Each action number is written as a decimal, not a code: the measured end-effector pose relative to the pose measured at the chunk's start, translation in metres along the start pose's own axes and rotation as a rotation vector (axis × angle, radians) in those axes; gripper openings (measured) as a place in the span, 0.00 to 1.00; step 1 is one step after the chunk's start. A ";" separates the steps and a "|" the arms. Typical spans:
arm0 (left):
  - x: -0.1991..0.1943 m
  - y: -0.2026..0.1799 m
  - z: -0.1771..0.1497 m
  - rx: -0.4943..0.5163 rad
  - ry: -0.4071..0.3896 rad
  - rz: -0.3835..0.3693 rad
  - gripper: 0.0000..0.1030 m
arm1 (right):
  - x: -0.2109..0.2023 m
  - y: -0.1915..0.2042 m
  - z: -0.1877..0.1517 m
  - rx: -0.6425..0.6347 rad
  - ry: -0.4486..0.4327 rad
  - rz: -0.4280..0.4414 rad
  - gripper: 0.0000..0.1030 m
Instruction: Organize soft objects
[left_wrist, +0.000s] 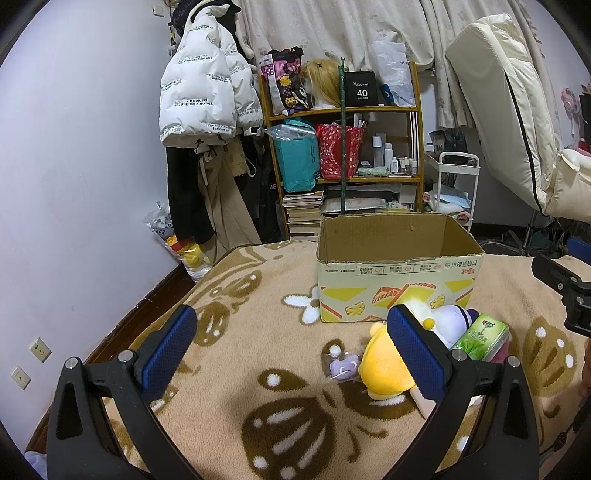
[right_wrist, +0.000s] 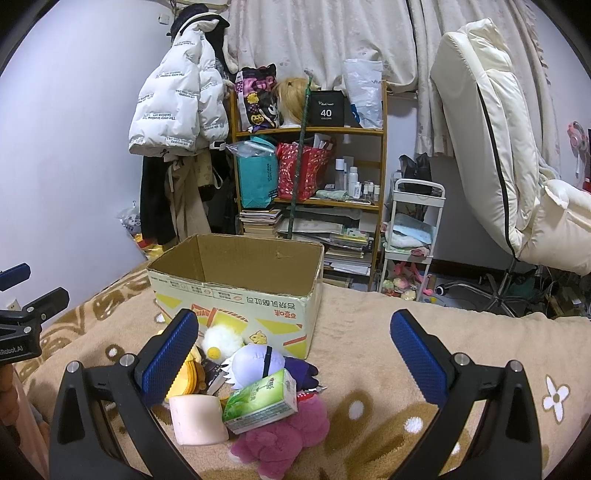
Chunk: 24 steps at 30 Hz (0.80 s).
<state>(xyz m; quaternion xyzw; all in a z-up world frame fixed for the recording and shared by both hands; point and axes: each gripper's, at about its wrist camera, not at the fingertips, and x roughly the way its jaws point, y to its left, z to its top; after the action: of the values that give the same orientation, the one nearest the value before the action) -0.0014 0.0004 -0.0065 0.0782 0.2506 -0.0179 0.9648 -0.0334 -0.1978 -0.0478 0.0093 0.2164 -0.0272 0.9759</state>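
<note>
An open cardboard box (left_wrist: 399, 280) (right_wrist: 236, 291) stands on a beige patterned blanket (left_wrist: 258, 369) (right_wrist: 369, 369). In front of it lies a pile of soft things: a yellow plush (left_wrist: 380, 365) (right_wrist: 186, 373), a white and lavender plush (left_wrist: 448, 319) (right_wrist: 255, 363), a green tissue pack (left_wrist: 480, 338) (right_wrist: 262, 400), a pink plush (right_wrist: 284, 435), a cream toilet roll (right_wrist: 197, 419) and a white fluffy ball (right_wrist: 221, 341). A small purple bear charm (left_wrist: 343, 365) lies left of the yellow plush. My left gripper (left_wrist: 291, 350) is open, left of the pile. My right gripper (right_wrist: 293, 354) is open above the pile, holding nothing.
Beyond the bed stand a wooden shelf (left_wrist: 343, 147) (right_wrist: 310, 166) with bags, bottles and books, a coat rack with a white puffer jacket (left_wrist: 207, 81) (right_wrist: 177, 103), a white trolley (right_wrist: 413, 236) and a cream chair (right_wrist: 498, 166). The blanket's left edge drops to the floor (left_wrist: 147, 314).
</note>
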 end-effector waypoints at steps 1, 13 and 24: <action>0.001 0.000 -0.001 0.000 0.002 0.000 0.99 | 0.000 0.000 0.000 0.000 0.000 0.001 1.00; 0.000 0.000 0.000 0.001 0.002 0.001 0.99 | 0.001 0.000 -0.001 0.001 0.000 0.001 1.00; 0.000 -0.001 0.000 0.002 0.003 0.003 0.99 | 0.002 0.000 -0.001 0.004 0.003 0.002 1.00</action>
<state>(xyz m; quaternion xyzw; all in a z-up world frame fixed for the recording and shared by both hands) -0.0018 -0.0002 -0.0068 0.0795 0.2518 -0.0165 0.9644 -0.0324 -0.1975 -0.0492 0.0116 0.2178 -0.0267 0.9756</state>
